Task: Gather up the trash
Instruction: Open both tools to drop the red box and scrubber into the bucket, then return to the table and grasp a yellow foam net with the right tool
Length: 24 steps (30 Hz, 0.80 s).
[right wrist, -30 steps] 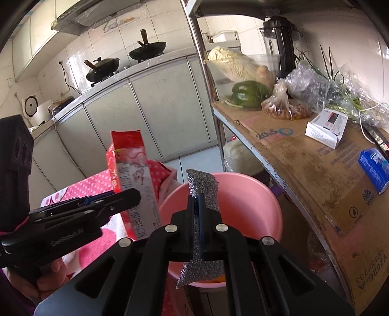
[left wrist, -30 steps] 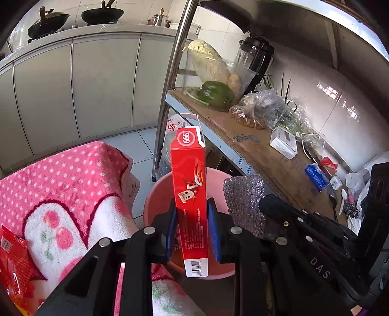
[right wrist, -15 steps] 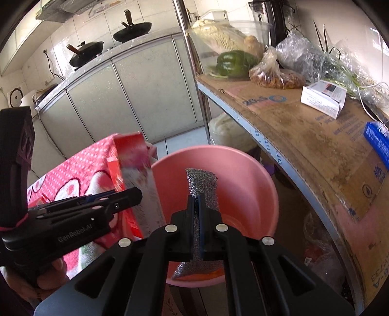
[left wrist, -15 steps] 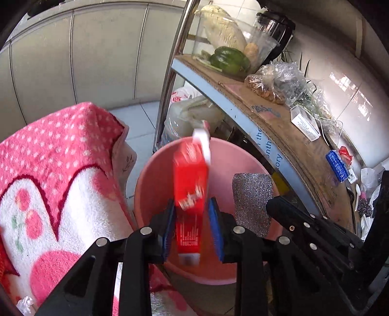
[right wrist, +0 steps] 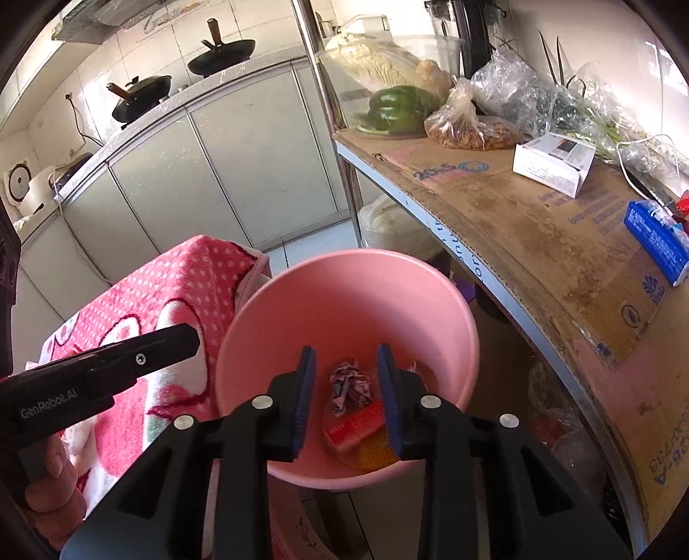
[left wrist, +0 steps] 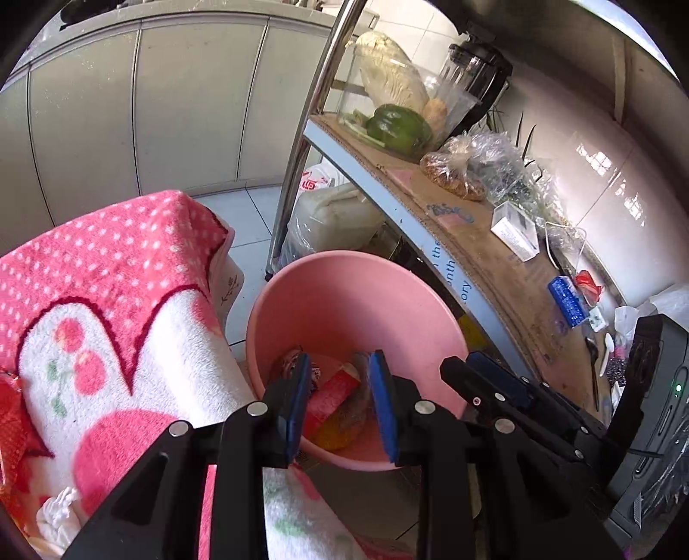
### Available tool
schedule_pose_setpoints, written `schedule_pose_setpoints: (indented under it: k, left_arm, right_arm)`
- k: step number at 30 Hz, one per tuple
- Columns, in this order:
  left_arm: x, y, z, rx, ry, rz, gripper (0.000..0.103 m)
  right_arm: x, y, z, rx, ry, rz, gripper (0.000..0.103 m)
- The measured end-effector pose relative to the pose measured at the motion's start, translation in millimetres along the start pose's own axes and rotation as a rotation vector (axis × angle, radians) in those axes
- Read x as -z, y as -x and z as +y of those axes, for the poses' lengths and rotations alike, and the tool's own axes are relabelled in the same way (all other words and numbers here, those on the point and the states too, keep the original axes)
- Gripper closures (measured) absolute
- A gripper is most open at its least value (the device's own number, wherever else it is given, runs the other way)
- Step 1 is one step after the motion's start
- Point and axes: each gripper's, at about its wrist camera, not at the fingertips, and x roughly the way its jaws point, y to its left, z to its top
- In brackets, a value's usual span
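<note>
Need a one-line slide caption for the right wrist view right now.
Open right gripper above the pink basin, with a red box and crumpled paper lying inside.

Kitchen, daylight: pale grey cabinet doors (right wrist: 241, 172) run under a counter w/ two black woks (right wrist: 221, 49) on the stove, white tiled wall (right wrist: 142, 38) behind. Pale tiled floor (left wrist: 247, 215). At right, a steel-legged shelf (right wrist: 538, 241) lined w/ stained cardboard, holding veg in bags. A pink polka-dot towel (left wrist: 99, 275) covers furniture beside it. Window reflections gleam on the glossy wall (left wrist: 603, 181).
</note>
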Motion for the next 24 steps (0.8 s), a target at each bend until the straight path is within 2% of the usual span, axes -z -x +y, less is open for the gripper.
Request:
schedule_pose_setpoints:
  k: [6, 11, 16, 24]
  left_arm:
    - [8.2, 45.7, 2.0, -0.014, -0.018, -0.053, 0.076]
    - [19.8, 85.6, 12.1, -0.045, -0.038, -0.088, 0.076]
    - [34.0, 129.3, 36.2, -0.093, -0.039, -0.128, 0.076]
    - [60.9, 187.7, 97.6, -0.225, -0.010, -0.180, 0.075]
  right_arm:
    - [5.8, 25.7, 25.4, -0.036, 0.059, -0.027, 0.072]
    - [13.1, 45.7, 54.7, -0.095, 0.098, -0.036, 0.064]
    - [18.5, 62.9, 87.3, -0.173, 0.130, -0.037, 0.064]
    - [23.6, 64.8, 148.2, -0.263, 0.217, 0.006, 0.064]
